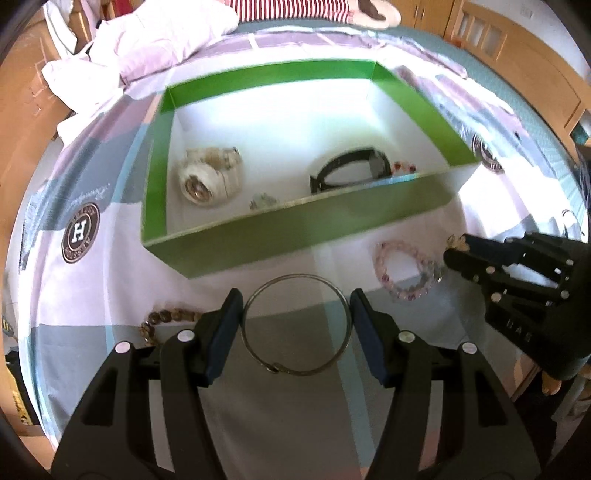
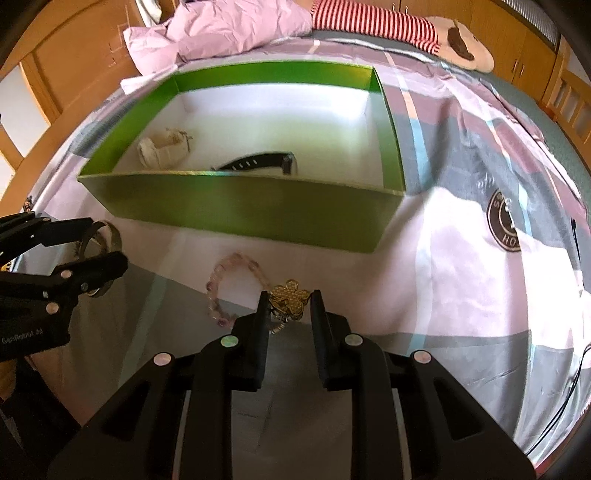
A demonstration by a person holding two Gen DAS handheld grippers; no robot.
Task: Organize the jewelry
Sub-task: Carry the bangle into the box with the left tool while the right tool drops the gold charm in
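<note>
My left gripper (image 1: 295, 314) is shut on a thin silver bangle (image 1: 314, 369), one pad pressing on each side of the ring, just in front of the green box (image 1: 295, 236). The same bangle (image 2: 114, 236) shows in the right wrist view, in the left gripper (image 2: 103, 245). My right gripper (image 2: 290, 295) is shut on a gold flower-shaped piece (image 2: 291, 301). Below it, a pink bead bracelet (image 2: 225, 284) lies on the bedsheet. The box holds a white watch (image 1: 207, 177), a black watch (image 1: 351, 166) and some small pieces.
A brown bead bracelet (image 1: 166, 321) lies on the sheet left of my left gripper. A crumpled pink quilt (image 2: 229, 33) and a striped plush toy (image 2: 388, 26) sit behind the box. A black cable (image 2: 574, 243) runs along the bed's right side. Wooden furniture surrounds the bed.
</note>
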